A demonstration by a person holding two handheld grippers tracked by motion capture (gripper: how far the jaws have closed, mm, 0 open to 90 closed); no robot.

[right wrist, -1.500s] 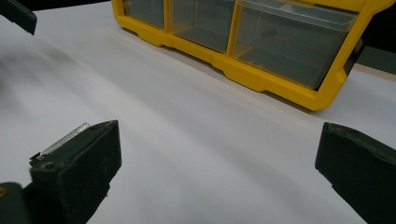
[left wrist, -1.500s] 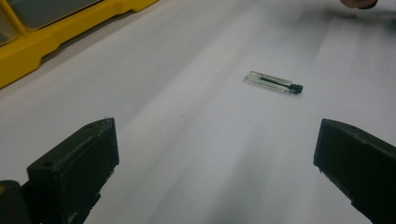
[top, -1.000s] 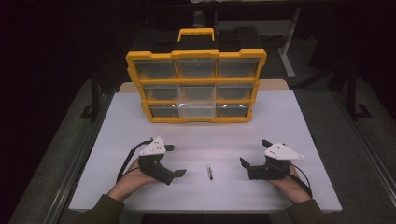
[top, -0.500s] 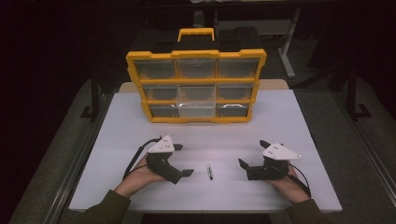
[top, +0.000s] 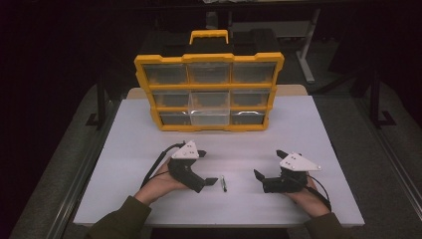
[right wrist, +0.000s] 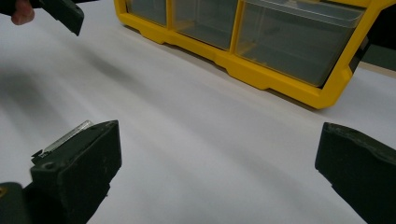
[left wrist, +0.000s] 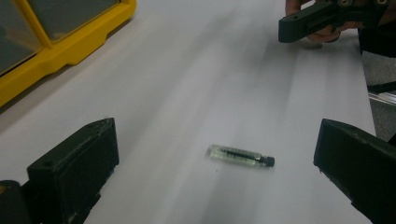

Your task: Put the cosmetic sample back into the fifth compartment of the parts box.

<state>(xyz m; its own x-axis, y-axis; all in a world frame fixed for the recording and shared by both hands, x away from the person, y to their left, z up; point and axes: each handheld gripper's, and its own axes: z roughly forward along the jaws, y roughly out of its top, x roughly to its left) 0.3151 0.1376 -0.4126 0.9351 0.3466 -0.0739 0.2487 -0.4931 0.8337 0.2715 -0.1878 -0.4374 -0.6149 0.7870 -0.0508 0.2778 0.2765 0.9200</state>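
Note:
A small clear tube [top: 224, 183] with a dark cap lies flat on the white table [top: 134, 134], holding something thin and dark. In the left gripper view the tube [left wrist: 240, 156] rests on the table between the wide-apart jaws of my left gripper [left wrist: 219, 140], touching neither. From above, my left gripper [top: 208, 168] is open just left of the tube. My right gripper [top: 267, 163] is open and empty to the tube's right, apart from it. In the right gripper view, the tube [right wrist: 70, 133] peeks out behind the left jaw of my right gripper [right wrist: 219, 144].
A yellow drawer organizer [top: 209, 92] with clear drawers and a top handle stands at the back centre of the table; its lower middle drawer [top: 211, 113] sticks out a little. Bare table lies between it and the grippers. Dark floor and table legs surround.
My left gripper has moved right and slightly forward, so the tube now lies between its open jaws. The right gripper has hardly moved.

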